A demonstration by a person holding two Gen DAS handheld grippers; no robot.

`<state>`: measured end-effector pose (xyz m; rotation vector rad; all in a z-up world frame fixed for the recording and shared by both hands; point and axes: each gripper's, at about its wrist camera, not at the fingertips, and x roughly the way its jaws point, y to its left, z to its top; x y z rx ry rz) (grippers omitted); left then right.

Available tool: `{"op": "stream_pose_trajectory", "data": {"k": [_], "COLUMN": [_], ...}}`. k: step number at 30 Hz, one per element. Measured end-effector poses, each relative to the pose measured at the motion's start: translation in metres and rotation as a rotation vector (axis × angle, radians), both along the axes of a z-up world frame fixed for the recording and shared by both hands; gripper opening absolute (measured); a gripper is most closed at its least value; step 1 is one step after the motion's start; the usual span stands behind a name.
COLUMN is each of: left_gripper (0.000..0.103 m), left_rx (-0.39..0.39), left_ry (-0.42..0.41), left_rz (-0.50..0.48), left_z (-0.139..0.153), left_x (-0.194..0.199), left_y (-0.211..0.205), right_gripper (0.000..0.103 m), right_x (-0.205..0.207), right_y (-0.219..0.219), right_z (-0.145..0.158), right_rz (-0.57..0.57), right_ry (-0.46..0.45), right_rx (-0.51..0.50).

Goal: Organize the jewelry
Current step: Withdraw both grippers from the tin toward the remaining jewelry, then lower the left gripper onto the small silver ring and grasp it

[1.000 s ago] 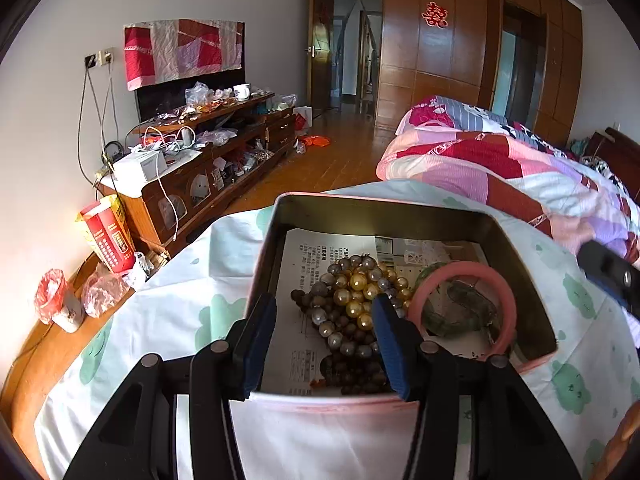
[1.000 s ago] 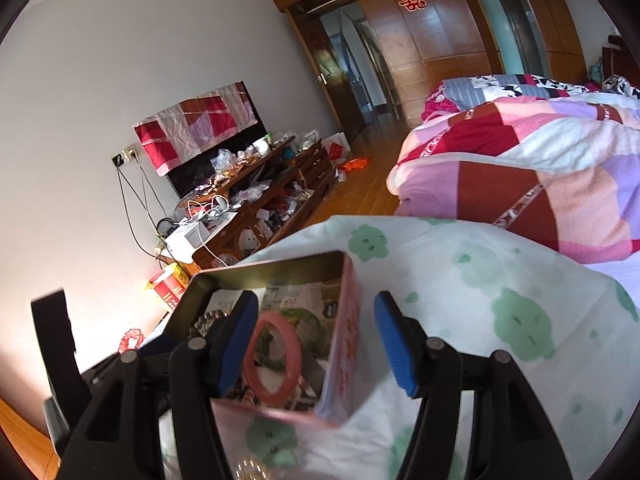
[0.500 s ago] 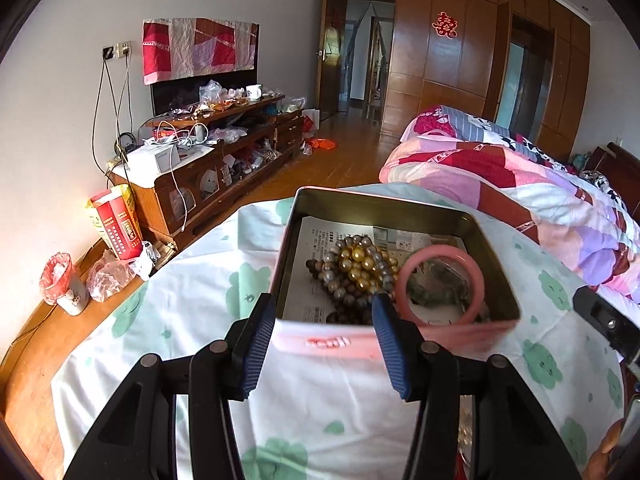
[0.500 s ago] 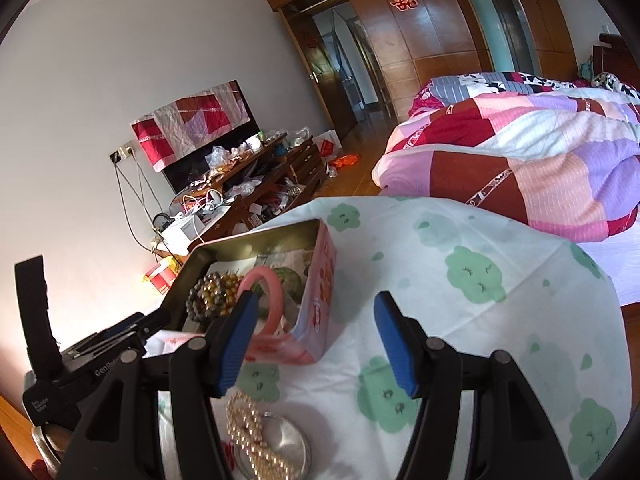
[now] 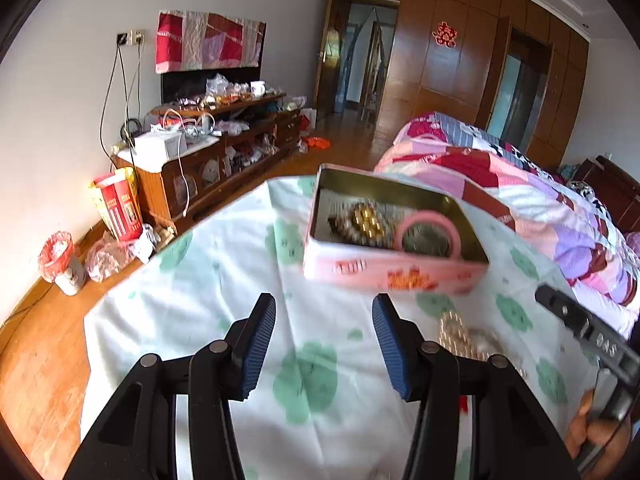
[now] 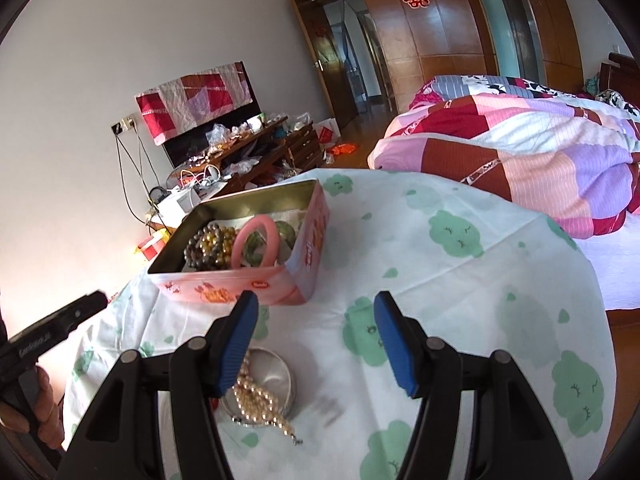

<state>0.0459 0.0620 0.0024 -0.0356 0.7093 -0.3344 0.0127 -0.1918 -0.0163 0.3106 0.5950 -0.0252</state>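
A pink tin box (image 5: 400,276) (image 6: 224,284) stands open on the cloth-covered table (image 5: 200,320). In it lie a heap of brown and gold bead bracelets (image 5: 362,222) (image 6: 210,246), a pink bangle (image 5: 426,224) (image 6: 254,244) and something green (image 6: 286,232). A pearl necklace (image 6: 256,400) (image 5: 456,336) lies on a silver ring (image 6: 280,376) in front of the tin. My left gripper (image 5: 324,340) is open over bare cloth, short of the tin. Also open, my right gripper (image 6: 316,340) has its left finger above the pearls. Neither holds anything.
A bed with a patchwork quilt (image 6: 520,152) (image 5: 500,184) lies behind the table on the right. A cluttered low cabinet (image 5: 208,152) lines the left wall. The table drops to wooden floor (image 5: 40,360) on the left. A hand (image 6: 40,400) grips the left tool.
Both grippers have drawn back from the tin. The left one was over the beads and is now in front of the box. The pearl necklace and silver ring have come into view.
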Motion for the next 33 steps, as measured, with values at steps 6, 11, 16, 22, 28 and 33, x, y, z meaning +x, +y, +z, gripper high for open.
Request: {"op": "stream_pose_trajectory", "data": {"k": [6, 11, 16, 22, 28, 33], "left_gripper": [0.051, 0.051, 0.051, 0.051, 0.029, 0.019], "left_rx": [-0.012, 0.03, 0.074, 0.089, 0.147, 0.164], "left_ry": [0.06, 0.118, 0.167, 0.159, 0.106, 0.088], "left_rz": [-0.061, -0.13, -0.147, -0.161, -0.174, -0.164], "left_z": [-0.015, -0.031, -0.048, -0.05, -0.052, -0.053], "left_x": [-0.026, -0.05, -0.064, -0.068, -0.078, -0.08], "left_y": [0.001, -0.006, -0.01, -0.016, -0.025, -0.023], "right_gripper": [0.064, 0.064, 0.064, 0.064, 0.064, 0.064], "right_x": [-0.006, -0.012, -0.013, -0.016, -0.019, -0.019], "right_y": [-0.002, -0.004, 0.0, 0.001, 0.009, 0.01], "right_z": [-0.005, -0.005, -0.006, -0.007, -0.006, -0.006], "right_rz": [0.014, 0.014, 0.031, 0.042, 0.064, 0.063], "right_ry": [0.038, 0.034, 0.035, 0.04, 0.039, 0.044], "right_rx": [-0.01, 0.008, 0.009, 0.015, -0.008, -0.014]}}
